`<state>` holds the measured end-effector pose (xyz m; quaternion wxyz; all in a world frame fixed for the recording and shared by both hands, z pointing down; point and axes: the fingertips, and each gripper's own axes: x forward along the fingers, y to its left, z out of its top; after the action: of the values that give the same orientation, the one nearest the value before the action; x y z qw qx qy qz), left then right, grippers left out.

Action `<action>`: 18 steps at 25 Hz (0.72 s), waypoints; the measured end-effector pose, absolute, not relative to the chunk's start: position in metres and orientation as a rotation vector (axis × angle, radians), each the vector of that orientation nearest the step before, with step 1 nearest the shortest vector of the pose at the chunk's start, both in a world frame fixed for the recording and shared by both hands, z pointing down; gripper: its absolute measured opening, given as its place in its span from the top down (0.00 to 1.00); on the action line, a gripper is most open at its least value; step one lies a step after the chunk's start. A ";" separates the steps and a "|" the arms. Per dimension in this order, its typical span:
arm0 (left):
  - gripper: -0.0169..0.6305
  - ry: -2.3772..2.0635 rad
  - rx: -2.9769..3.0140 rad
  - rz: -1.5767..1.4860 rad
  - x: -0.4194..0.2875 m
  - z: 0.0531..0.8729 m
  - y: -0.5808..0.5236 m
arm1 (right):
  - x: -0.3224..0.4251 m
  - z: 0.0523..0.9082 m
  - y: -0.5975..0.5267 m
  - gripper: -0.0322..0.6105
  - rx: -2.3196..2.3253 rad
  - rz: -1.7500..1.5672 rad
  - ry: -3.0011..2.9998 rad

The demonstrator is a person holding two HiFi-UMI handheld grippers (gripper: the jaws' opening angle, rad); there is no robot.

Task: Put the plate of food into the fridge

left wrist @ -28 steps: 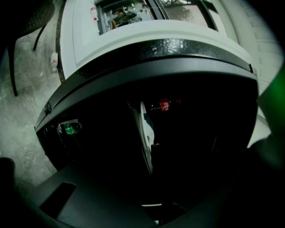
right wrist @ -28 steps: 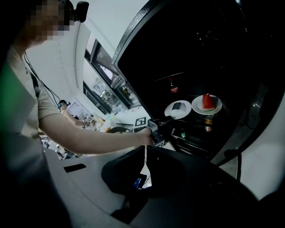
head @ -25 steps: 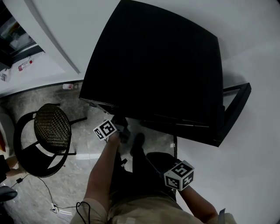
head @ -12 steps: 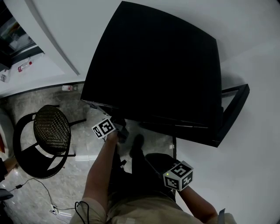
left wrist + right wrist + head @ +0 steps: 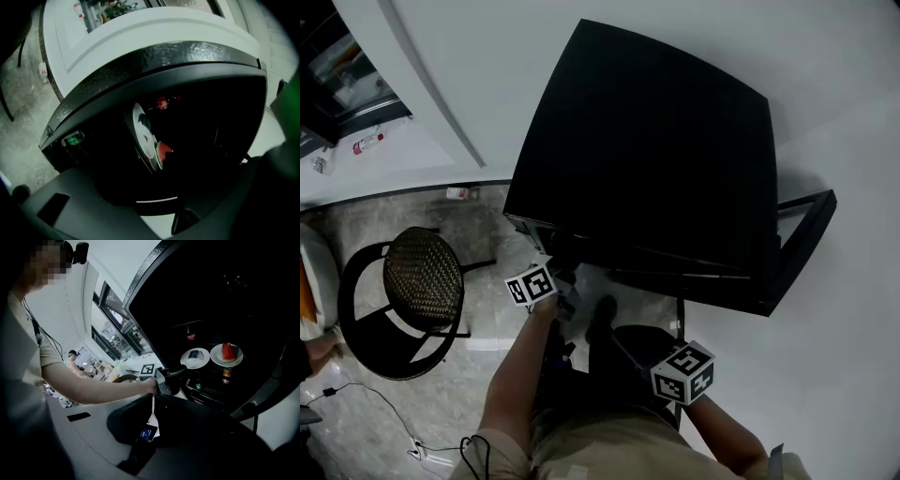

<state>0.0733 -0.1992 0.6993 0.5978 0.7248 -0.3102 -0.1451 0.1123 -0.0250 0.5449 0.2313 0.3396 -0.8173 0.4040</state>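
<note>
The black fridge (image 5: 656, 150) stands open, its door (image 5: 806, 234) swung out to the right. On a shelf inside sit two white plates: one with a dark item (image 5: 195, 357) and one with a red watermelon slice (image 5: 226, 354). The left gripper view shows them on edge (image 5: 140, 129). My left gripper (image 5: 183, 371) reaches into the fridge just short of the nearer plate. Its jaws have just been opening, with nothing between them. My right gripper (image 5: 677, 364) hangs low beside my leg, shut and empty.
A red-labelled bottle (image 5: 190, 336) stands deeper in the fridge, and a jar (image 5: 227, 373) sits on the shelf below the plates. A wicker chair (image 5: 417, 277) stands at the left. A small bottle (image 5: 457, 193) lies by the wall. Another person (image 5: 72, 359) is far behind.
The left gripper's cube sits slightly lower and more to the right in the head view, which has itself shifted. The right gripper has kept still.
</note>
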 end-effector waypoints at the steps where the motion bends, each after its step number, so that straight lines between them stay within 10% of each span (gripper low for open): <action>1: 0.71 -0.710 1.691 -0.324 0.073 0.697 -0.195 | 0.109 0.543 -0.027 0.90 0.929 1.104 -2.254; 9: 0.71 -0.661 1.778 -0.270 0.045 0.662 -0.170 | 0.088 0.528 -0.040 0.90 0.892 1.048 -2.312; 18: 0.95 -0.604 1.947 -0.240 0.000 0.615 -0.155 | 0.050 0.512 -0.049 0.90 0.871 0.963 -2.381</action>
<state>-0.0002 -0.1545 0.6148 0.5180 0.8114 -0.2515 -0.0998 0.0504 -0.0488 0.5122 0.2132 0.3138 -0.8577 0.3471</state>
